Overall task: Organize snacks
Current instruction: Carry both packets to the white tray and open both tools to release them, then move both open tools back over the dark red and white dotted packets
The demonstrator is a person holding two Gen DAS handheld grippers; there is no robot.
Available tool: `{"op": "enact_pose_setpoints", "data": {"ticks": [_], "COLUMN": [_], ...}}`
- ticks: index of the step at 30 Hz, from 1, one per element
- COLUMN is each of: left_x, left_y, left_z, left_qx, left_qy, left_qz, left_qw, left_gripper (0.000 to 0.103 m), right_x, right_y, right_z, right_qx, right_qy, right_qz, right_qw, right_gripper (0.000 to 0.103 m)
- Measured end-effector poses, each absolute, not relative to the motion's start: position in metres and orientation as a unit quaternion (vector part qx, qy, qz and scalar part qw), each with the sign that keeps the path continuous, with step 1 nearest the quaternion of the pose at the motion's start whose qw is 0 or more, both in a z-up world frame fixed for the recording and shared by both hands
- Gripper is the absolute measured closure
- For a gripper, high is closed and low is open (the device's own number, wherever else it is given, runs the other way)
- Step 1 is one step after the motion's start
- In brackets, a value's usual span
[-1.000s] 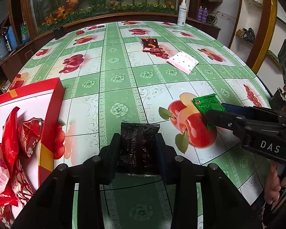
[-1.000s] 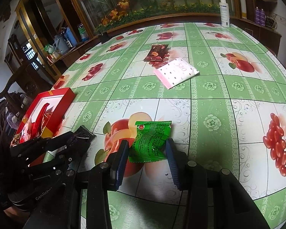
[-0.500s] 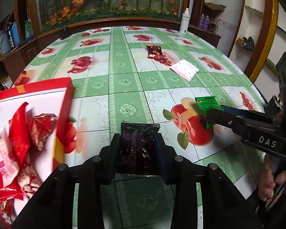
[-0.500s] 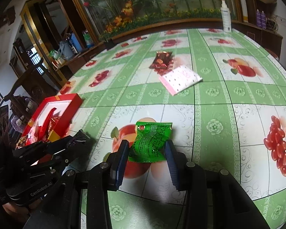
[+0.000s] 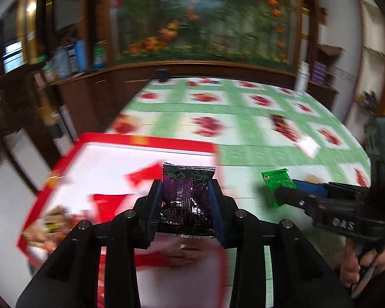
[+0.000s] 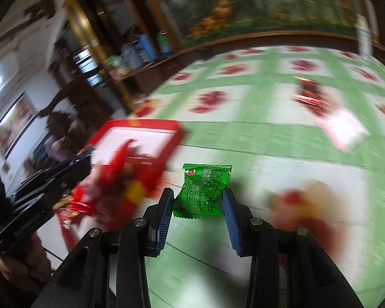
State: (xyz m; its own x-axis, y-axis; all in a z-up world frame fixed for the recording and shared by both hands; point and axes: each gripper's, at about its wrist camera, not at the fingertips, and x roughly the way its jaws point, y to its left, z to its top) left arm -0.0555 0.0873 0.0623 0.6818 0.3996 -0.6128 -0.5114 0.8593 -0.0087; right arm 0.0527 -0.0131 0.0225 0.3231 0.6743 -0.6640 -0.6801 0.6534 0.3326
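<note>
Above the red box (image 5: 146, 141) on the green table (image 5: 256, 154), a dark purple packet (image 5: 187, 192) is clamped by the left gripper (image 5: 186, 200). Beside the box, a green packet (image 6: 202, 192) is pinched by the right gripper (image 6: 199, 202).

Each hand-held gripper (image 5: 187, 205) (image 6: 197, 213) is built of black links with silver screws and blue pads (image 5: 216, 213); "DAS" is embossed on one.

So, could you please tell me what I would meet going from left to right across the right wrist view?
Left hand-held gripper → red box → green snack packet pinched in the right hand-held gripper → dark red packet → pink packet.
</note>
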Motion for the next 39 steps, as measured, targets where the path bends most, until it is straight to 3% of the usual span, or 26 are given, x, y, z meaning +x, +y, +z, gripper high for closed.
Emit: {"op": "enact_pose_setpoints", "data": {"ticks": [12, 16, 18, 30, 39], "left_x": [-0.092, -0.098, -0.098, -0.062, 0.064], "left_y": [0.156, 0.159, 0.157, 0.124, 0.079], "left_z": [0.043, 0.042, 0.043, 0.060, 0.096], "left_qx": [-0.149, -0.149, -0.146, -0.105, -0.071], "left_qy": [0.313, 0.312, 0.309, 0.319, 0.360], "left_qz": [0.339, 0.347, 0.351, 0.298, 0.194], "left_qw": [0.875, 0.872, 0.872, 0.894, 0.910], "left_gripper": [0.069, 0.057, 0.039, 0.039, 0.036], "right_x": [0.016, 0.021, 0.033, 0.145, 0.213], "right_y": [0.115, 0.114, 0.096, -0.066, -0.122], "right_z": [0.051, 0.059, 0.059, 0.038, 0.016], "right_qx": [-0.029, -0.022, -0.015, 0.014, 0.018], "right_qy": [0.370, 0.355, 0.341, 0.344, 0.368], "right_qz": [0.532, 0.538, 0.514, 0.307, 0.266], "right_qw": [0.761, 0.764, 0.787, 0.887, 0.891], "right_gripper": [0.061, 0.026, 0.026, 0.026, 0.028]}}
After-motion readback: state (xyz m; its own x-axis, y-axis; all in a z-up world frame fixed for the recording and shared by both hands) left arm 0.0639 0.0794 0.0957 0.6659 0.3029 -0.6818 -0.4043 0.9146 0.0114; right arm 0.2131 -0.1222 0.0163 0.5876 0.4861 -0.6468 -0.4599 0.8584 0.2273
